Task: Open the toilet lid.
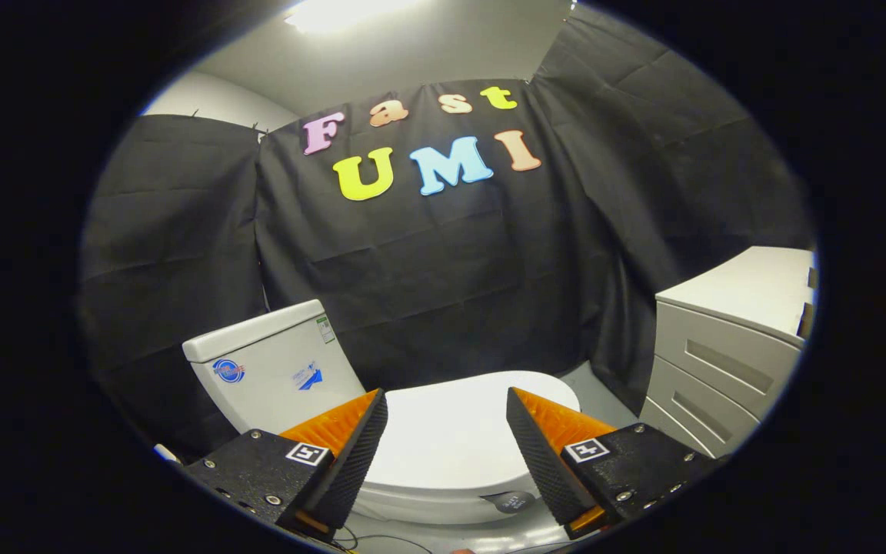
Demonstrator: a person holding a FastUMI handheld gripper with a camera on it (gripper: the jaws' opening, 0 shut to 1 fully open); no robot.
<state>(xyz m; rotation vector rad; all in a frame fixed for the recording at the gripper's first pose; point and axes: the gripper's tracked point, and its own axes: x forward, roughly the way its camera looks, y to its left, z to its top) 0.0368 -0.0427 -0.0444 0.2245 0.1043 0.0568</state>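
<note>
While the gripper (pixel 447 404) hovers above the toilet, its jaws stand wide apart and hold nothing; the two fingers (pixel 351 454) frame the smooth white plastic toilet lid (pixel 451 442), which lies shut and flat over the bowl, between and just ahead of the fingertips, not touched by either one. Under the lid's front edge the white seat rim (pixel 420 504) shows as a thin band, with a small dark round tag (pixel 511 502) stuck near the right finger. Behind the lid, off to the left, the white ceramic cistern (pixel 274 369) stands upright with its flat top, a blue round sticker and a second blue sticker on its front, small label near the top corner. Black cloth wall (pixel 443 269) hangs behind everything. To the right, well apart from the toilet, a white cabinet with drawers (pixel 727 346) stands on the grey floor (pixel 604 392). Bright ceiling light (pixel 335 11) overhead
</note>
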